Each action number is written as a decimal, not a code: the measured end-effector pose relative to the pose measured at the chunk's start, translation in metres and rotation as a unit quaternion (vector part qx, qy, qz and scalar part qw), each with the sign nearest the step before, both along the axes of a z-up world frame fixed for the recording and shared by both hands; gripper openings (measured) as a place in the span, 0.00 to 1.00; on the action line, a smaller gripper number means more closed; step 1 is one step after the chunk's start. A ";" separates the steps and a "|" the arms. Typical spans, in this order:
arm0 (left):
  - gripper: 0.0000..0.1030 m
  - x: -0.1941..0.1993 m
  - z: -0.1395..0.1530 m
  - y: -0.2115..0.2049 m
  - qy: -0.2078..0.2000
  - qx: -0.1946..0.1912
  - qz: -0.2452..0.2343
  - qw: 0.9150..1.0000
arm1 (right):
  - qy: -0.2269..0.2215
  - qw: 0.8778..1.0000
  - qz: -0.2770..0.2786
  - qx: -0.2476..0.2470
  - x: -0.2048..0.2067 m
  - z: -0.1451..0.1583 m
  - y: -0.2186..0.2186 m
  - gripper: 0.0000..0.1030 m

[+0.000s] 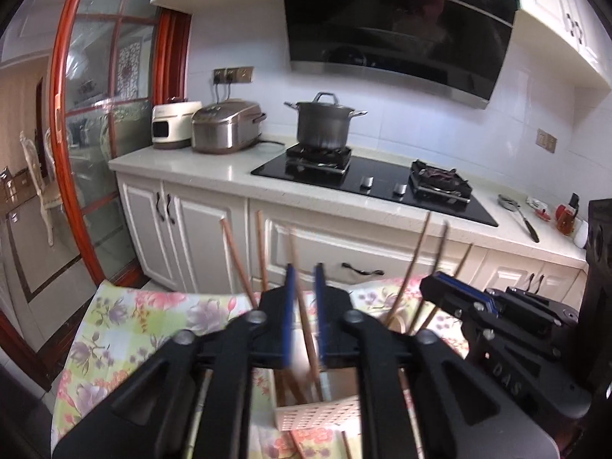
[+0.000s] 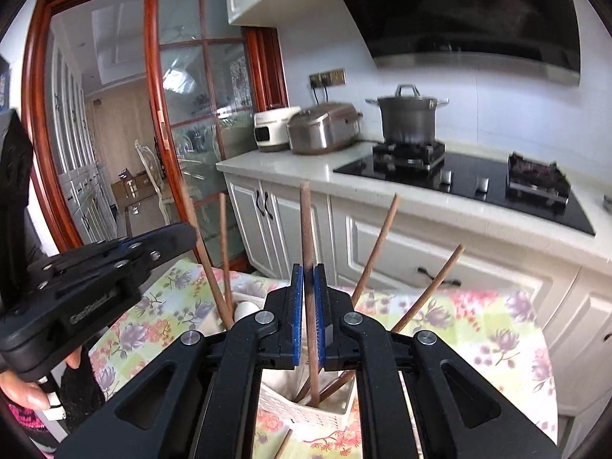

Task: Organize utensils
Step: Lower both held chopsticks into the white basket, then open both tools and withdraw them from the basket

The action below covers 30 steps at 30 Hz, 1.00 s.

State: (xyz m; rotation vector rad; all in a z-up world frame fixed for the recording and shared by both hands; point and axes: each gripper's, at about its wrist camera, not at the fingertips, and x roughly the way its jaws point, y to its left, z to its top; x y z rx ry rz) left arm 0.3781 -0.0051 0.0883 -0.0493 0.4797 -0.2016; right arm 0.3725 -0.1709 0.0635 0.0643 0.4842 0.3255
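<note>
The right gripper point(image 2: 309, 294) is clamped on a brown wooden chopstick point(image 2: 308, 267), its blue pads pressed against the stick on both sides. The chopstick stands nearly upright, its lower end down inside a white slotted utensil holder point(image 2: 302, 417) that sits on a table covered by a floral tablecloth point(image 2: 478, 329). Several more chopsticks point(image 2: 376, 244) lean out of the same holder, fanning to the left and right. In the left wrist view, the left gripper point(image 1: 305, 294) has its blue pads a narrow way apart, and a blurred chopstick point(image 1: 302, 306) runs up between them; whether the pads touch it cannot be told. The holder point(image 1: 317, 415) lies just below that gripper, with other sticks point(image 1: 239, 264) angled out on either side, and the right gripper point(image 1: 459, 290) shows close by at the right edge. Beyond the table stand white cabinets point(image 1: 199, 237), a pale countertop point(image 1: 199, 168) with a black gas hob point(image 1: 382, 187), a steel stockpot point(image 1: 323, 122) on the left burner, and a silver rice cooker point(image 1: 225, 126) near the wall.
</note>
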 end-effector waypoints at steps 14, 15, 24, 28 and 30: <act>0.68 -0.065 -0.013 0.043 -0.046 0.000 0.066 0.997 | -0.006 0.999 -0.032 0.029 -0.047 -0.022 -0.038 0.43; 0.71 -0.073 -0.017 0.045 -0.046 -0.003 0.068 0.997 | -0.004 0.999 -0.031 0.032 -0.053 -0.026 -0.041 0.44; 0.86 -0.128 -0.059 0.052 -0.035 0.010 0.092 0.995 | 0.017 0.999 -0.022 0.034 -0.099 -0.061 -0.037 0.44; 0.88 -0.140 -0.079 0.051 -0.023 0.026 0.098 0.995 | 0.035 0.999 -0.013 0.015 -0.113 -0.087 -0.019 0.44; 0.89 -0.143 -0.089 0.051 -0.016 0.032 0.100 0.994 | 0.046 0.999 -0.009 0.001 -0.116 -0.102 -0.008 0.44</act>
